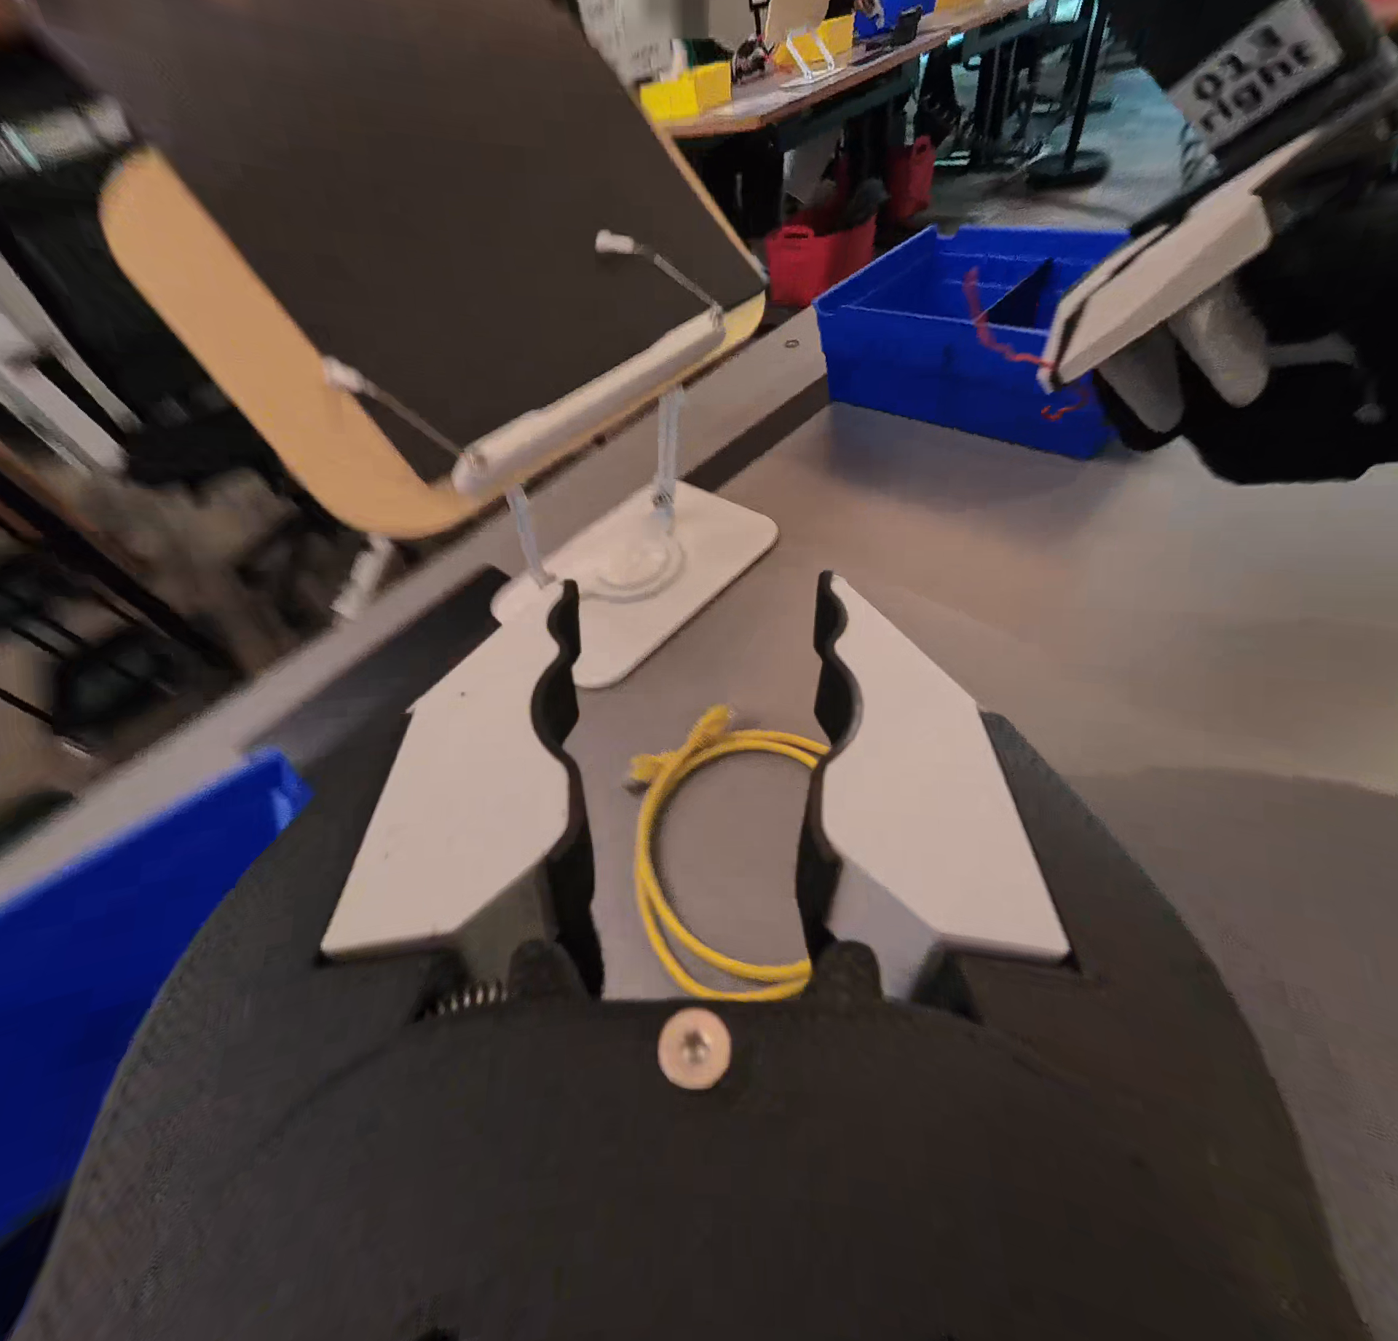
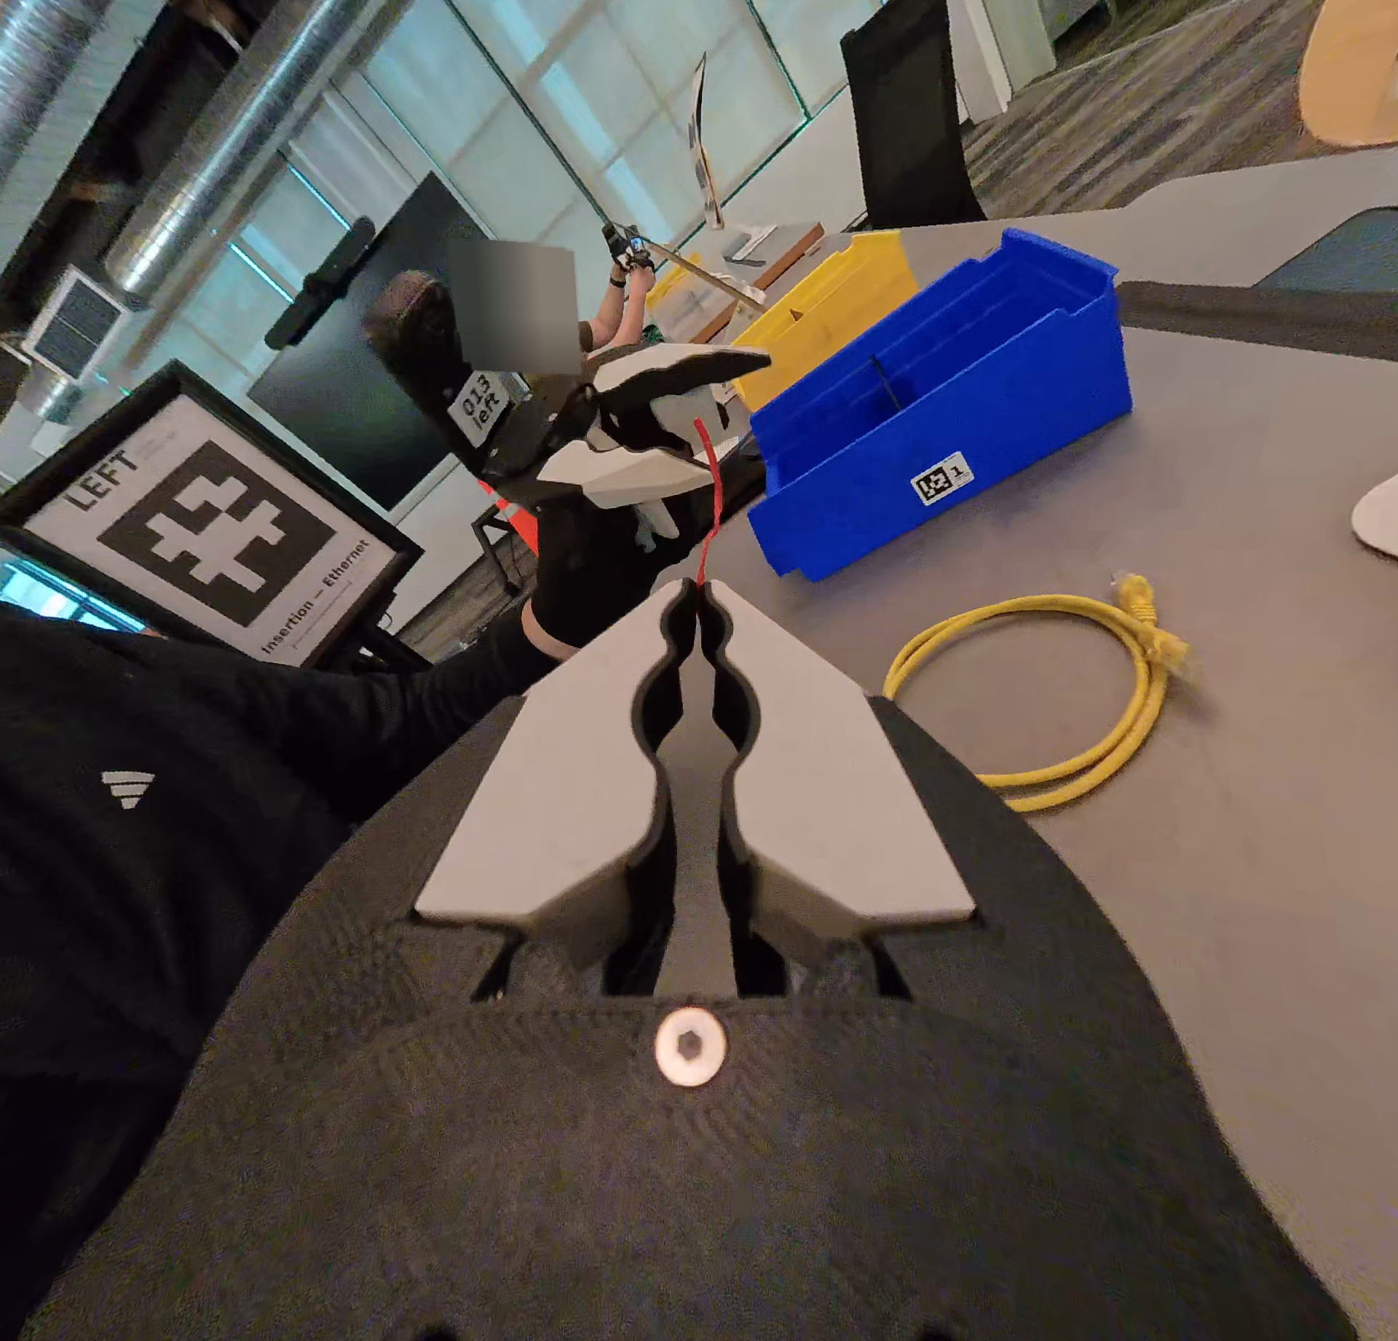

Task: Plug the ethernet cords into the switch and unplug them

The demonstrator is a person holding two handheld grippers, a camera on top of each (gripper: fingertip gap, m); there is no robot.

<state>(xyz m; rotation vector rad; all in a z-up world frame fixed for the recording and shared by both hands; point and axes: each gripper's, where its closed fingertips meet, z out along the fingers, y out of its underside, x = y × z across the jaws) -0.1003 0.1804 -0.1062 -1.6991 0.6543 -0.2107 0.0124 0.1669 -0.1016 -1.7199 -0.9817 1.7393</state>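
Observation:
A yellow ethernet cord [image 1: 666,851] lies coiled on the grey table [image 1: 1059,662], both plugs together at its far end. My left gripper [image 1: 694,594] is open and empty, held above the cord, which shows between its fingers. My right gripper [image 2: 696,595] is shut on a thin red tie [image 2: 711,488] that sticks out past its tips. In the left wrist view the right gripper [image 1: 1051,378] holds the red tie [image 1: 980,314] over a blue bin. The cord [image 2: 1059,699] lies to the right of my right gripper. The left gripper [image 2: 737,420] shows farther off, open. No switch is in view.
A blue divided bin [image 1: 908,367] [image 2: 945,412] stands at the table's far side, with a yellow bin [image 2: 824,314] behind it. A tilted board on a white stand [image 1: 681,548] sits at the table edge. Another blue bin [image 1: 113,964] is at the left. A framed marker sign [image 2: 212,518] stands beside the table.

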